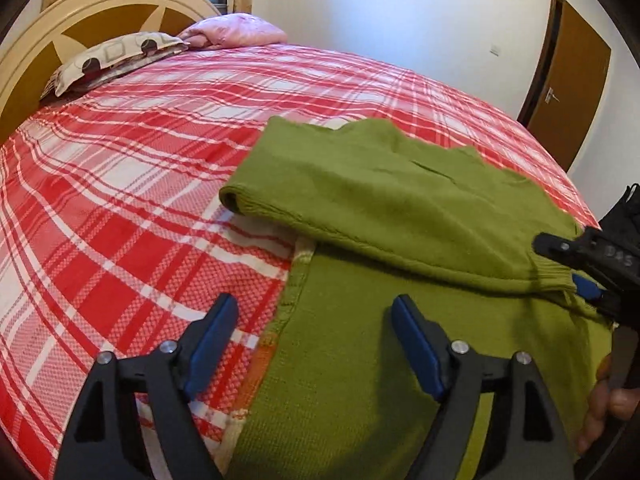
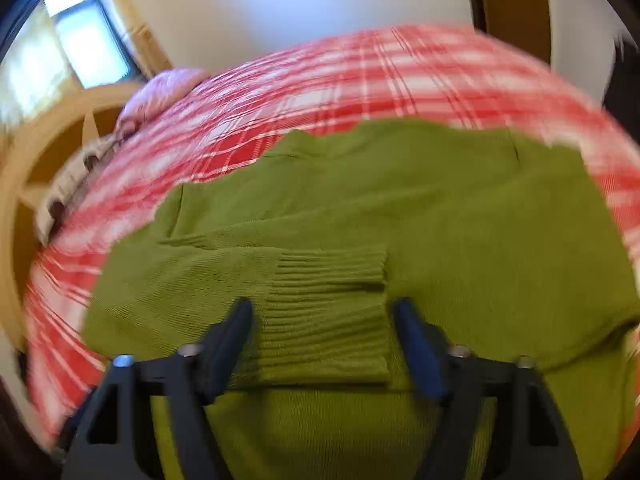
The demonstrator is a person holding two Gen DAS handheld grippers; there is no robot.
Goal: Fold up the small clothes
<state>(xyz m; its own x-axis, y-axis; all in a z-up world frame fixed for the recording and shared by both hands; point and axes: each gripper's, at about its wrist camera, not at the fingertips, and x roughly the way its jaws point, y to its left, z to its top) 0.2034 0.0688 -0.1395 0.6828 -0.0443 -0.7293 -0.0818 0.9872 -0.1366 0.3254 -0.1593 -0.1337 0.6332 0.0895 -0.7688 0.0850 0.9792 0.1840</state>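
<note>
Here, at the far left of the left wrist view, a cream and brown headboard (image 1: 36, 52) curves up, with a patterned pillow (image 1: 116, 58) against it and a pink pillow (image 1: 240, 30) beside that. A red and white plaid bedspread (image 1: 140, 200) covers the bed.

The left gripper (image 1: 314, 300) is released, its jaws standing wide with nothing between them. Its left finger hangs over the bedspread and its right finger over the sweater (image 1: 340, 400), so the gap straddles the sweater's left edge.

The green knit sweater lies spread on the right half of the bed. One sleeve (image 1: 400, 220) is folded across the body from left to right, ending in a ribbed cuff (image 1: 554, 276) near the right side.

The right gripper (image 1: 576, 268) comes in from the right edge at that cuff. In its own blurred view the right gripper (image 2: 322, 304) has its jaws apart, and the cuff (image 2: 328, 312) lies flat on the sweater (image 2: 500, 240) between them. The pads flank the cuff; no squeeze on the knit can be seen.

Behind it a brown door (image 1: 572, 80) stands in the white wall, and at the lower right edge part of a hand (image 1: 604, 404) shows.
</note>
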